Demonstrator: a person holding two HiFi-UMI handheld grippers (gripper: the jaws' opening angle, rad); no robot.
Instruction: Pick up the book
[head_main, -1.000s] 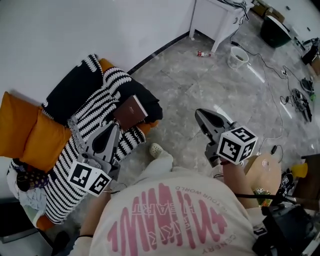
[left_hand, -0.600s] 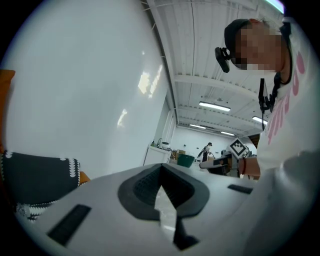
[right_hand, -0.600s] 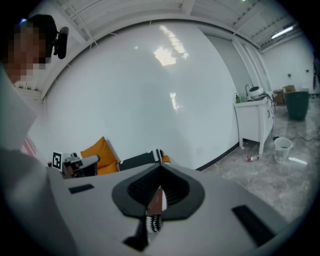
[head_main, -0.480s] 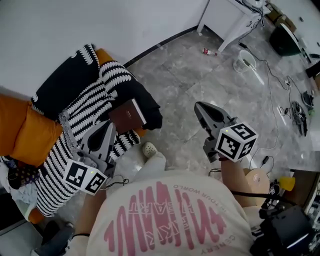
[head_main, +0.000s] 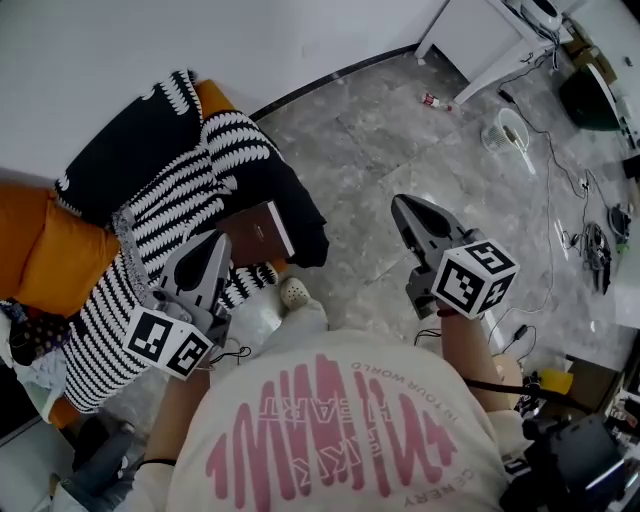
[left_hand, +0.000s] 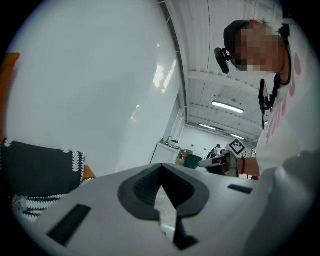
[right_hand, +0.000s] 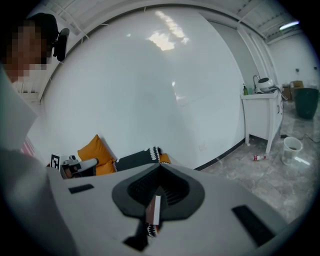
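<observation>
Left claw (head_main: 216, 240), right claw (head_main: 399, 203) closed

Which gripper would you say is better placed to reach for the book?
Left. The left gripper is right beside the book on the striped blanket; the right gripper hangs farther off over the floor. Both grippers are shut, so it must open first.

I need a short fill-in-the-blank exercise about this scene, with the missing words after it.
The book has a ___ cover.
It lies on a blanket striped black and ___.
The cushion beside the blanket is ___.
The left gripper and the right gripper both have their jaws ___ (open or shut).
Missing words: brown; white; orange; shut.
</observation>
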